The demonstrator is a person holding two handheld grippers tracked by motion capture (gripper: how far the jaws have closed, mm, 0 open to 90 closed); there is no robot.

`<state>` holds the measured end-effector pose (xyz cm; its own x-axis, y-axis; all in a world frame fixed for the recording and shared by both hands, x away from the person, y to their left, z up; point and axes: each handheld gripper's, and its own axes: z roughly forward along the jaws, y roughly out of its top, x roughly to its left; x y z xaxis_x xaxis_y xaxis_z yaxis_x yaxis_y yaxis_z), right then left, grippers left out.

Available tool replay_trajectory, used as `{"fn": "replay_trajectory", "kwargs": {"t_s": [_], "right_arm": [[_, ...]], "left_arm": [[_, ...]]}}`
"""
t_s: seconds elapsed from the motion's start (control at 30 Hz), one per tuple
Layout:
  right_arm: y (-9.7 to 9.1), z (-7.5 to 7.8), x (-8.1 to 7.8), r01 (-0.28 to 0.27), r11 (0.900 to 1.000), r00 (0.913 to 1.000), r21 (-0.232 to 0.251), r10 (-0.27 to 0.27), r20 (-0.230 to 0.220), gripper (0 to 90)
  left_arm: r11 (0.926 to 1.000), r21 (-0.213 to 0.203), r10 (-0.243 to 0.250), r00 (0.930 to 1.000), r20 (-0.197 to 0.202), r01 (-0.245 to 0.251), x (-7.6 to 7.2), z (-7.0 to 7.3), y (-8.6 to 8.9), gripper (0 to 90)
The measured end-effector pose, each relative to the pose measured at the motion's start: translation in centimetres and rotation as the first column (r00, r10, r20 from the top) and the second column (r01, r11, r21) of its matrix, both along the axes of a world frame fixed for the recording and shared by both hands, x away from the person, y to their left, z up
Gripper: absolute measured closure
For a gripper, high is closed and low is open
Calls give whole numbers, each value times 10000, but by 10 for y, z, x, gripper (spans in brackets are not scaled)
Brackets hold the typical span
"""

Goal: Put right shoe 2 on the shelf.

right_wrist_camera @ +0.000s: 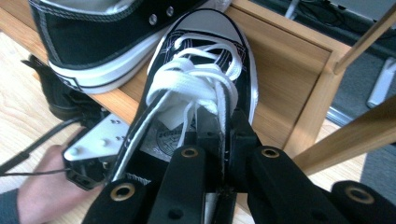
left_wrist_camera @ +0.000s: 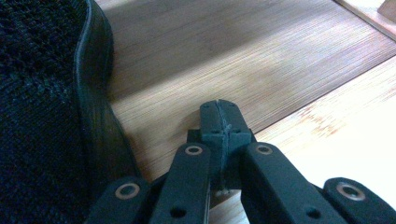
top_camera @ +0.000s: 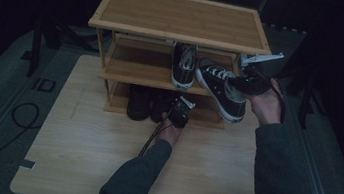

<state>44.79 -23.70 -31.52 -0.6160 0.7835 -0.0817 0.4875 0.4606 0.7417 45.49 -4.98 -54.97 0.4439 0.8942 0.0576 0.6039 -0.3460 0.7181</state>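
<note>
A black canvas sneaker with white laces (top_camera: 219,85) (right_wrist_camera: 201,60) hangs tilted at the right end of the rack's middle shelf (top_camera: 132,74), its toe over the shelf board. My right gripper (top_camera: 238,83) (right_wrist_camera: 220,135) is shut on the sneaker's collar edge, just behind the laces. Its matching sneaker (top_camera: 183,64) (right_wrist_camera: 107,37) stands on the same shelf to the left. My left gripper (top_camera: 175,105) (left_wrist_camera: 219,114) is shut with nothing in it, low over the bottom shelf (left_wrist_camera: 224,60), right beside a dark mesh shoe (left_wrist_camera: 46,116) (top_camera: 139,103).
The bamboo shoe rack (top_camera: 181,15) has a bare top board and stands at the far side of a pale wooden table (top_camera: 91,157). Rack posts (right_wrist_camera: 355,135) rise close to my right gripper. A cable (top_camera: 21,112) loops on the floor at the left.
</note>
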Motion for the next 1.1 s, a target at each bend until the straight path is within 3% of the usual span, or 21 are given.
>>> {"fn": "replay_trajectory", "kwargs": {"t_s": [0.1, 0.33, 0.7, 1.1], "right_arm": [[-1, 0, 0, 0, 10000, 10000, -74, 0, 14, 815], [-11, 10, -5, -119, 9991, 9999, 407, 117, 57, 717], [-23, 31, -22, -445, 9964, 9987, 722, 425, 295, 686], [-43, 32, -38, -361, 9931, 9978, 1113, 296, 601, 669]], "left_arm": [[10000, -6, 7, 10000, 1, -7, 0, 0, 0, 900], [10000, -7, 9, 10000, -2, -9, 0, 0, 0, 900], [10000, -23, 17, 10000, -8, -17, 0, 0, 0, 900], [10000, -30, 11, 10000, -12, -11, 0, 0, 0, 900]]}}
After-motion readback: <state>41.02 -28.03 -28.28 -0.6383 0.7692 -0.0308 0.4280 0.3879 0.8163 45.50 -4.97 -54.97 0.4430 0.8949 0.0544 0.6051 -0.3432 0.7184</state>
